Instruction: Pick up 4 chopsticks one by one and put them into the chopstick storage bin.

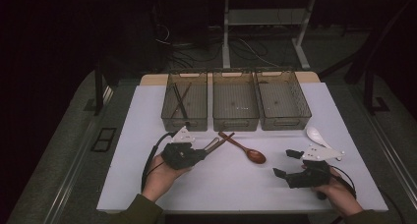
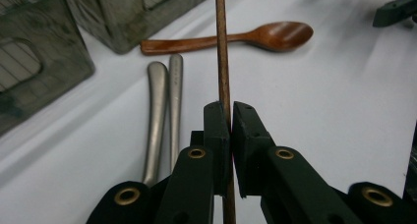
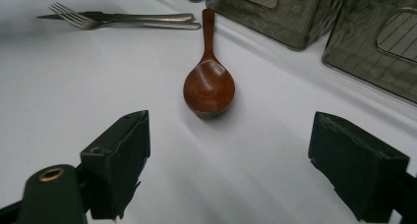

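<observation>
The left gripper (image 2: 231, 130) is clamped on a thin brown wooden chopstick (image 2: 222, 62) above the white table (image 1: 236, 180), beside two metal handles (image 2: 164, 101), while the right gripper (image 3: 228, 160) gapes wide before the reddish-brown wooden spoon (image 3: 209, 89).

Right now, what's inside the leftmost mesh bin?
Inside the leftmost dark mesh bin, two thin dark chopsticks lie crossed on its floor. The near wall hides their lower ends; nothing else is discernible there.

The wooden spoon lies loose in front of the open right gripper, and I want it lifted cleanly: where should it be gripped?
Grip the wooden spoon at its slim straight handle, from above, jaws across it; the rounded bowl offers no flat sides.
</observation>
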Available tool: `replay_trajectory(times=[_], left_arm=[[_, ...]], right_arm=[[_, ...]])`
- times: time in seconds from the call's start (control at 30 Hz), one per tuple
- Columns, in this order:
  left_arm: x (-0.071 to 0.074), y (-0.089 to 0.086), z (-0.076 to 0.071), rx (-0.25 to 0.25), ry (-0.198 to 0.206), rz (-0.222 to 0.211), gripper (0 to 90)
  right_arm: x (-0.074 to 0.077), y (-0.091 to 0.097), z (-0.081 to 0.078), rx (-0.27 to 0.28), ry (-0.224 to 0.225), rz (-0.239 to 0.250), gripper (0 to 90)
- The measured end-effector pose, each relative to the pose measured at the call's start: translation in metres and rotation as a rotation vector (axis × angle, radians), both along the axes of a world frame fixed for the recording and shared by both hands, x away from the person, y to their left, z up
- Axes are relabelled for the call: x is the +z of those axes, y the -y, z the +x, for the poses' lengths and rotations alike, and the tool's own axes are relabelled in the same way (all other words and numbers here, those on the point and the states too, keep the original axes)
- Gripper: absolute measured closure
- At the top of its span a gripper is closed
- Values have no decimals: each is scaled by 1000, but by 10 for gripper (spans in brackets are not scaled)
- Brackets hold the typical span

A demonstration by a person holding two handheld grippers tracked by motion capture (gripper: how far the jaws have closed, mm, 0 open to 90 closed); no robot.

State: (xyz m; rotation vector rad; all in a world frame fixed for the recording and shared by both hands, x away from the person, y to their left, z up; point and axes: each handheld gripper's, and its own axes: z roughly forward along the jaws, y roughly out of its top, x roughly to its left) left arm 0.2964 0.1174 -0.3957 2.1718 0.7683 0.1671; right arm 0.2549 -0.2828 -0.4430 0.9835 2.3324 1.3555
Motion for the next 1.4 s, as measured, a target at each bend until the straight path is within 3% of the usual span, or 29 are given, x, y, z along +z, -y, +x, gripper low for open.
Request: replay_trajectory(times=[0.57,0.93,1.07,1.4], left_arm=[[17,-19,35,77,20,-23,840],[35,-22,68,120,53,-19,840],[42,-24,81,142,51,-55,840],[59,-25,116,192,91,-37,840]], right_arm=[[0,0,0,-5,2,-3,154],[0,1,0,-7,0,0,155],[0,1,0,-9,1,0,155],[0,1,0,-7,3,1,155]])
